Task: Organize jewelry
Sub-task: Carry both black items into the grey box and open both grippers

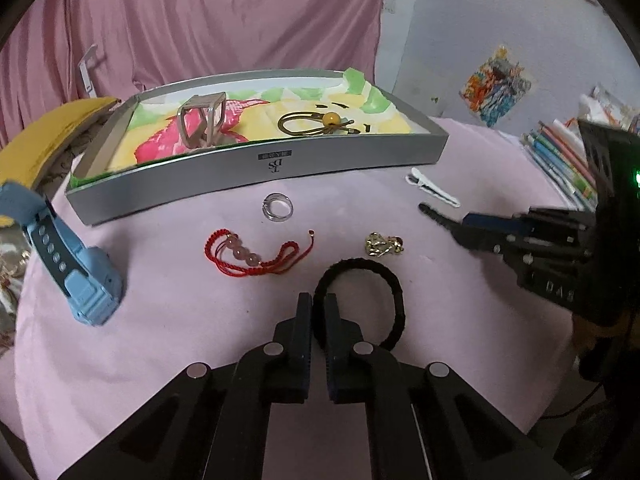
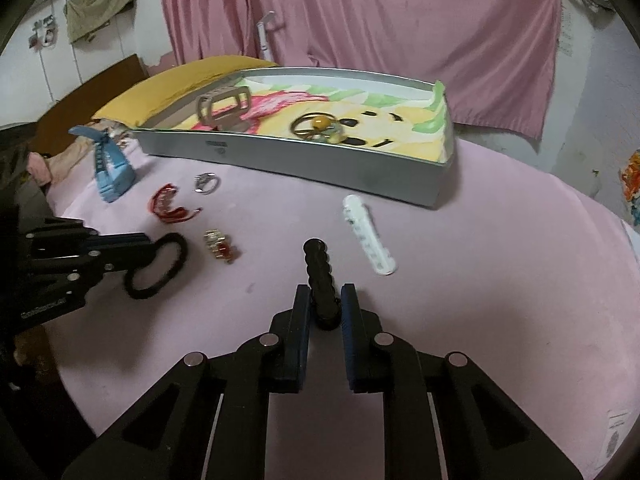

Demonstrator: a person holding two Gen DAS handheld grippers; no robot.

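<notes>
My left gripper [image 1: 319,300] is shut on a black hair tie [image 1: 384,280], pinching its left side on the pink cloth; the hair tie also shows in the right wrist view [image 2: 176,264]. My right gripper [image 2: 325,292] is shut on a black wavy hair clip [image 2: 318,268], which also shows in the left wrist view [image 1: 434,214]. A silver box [image 1: 256,168] lined with a colourful cloth holds a tan claw clip [image 1: 202,120] and a gold loop with an amber bead [image 1: 316,122]. On the cloth lie a silver ring [image 1: 277,207], a red cord bracelet [image 1: 256,254] and a gold charm [image 1: 382,245].
A blue watch [image 1: 76,272] lies at the left. A white hair clip [image 1: 432,190] lies right of the box. A yellow pillow [image 1: 48,136] is behind the watch. Books and pens [image 1: 568,160] lie at the far right. A pink curtain hangs behind.
</notes>
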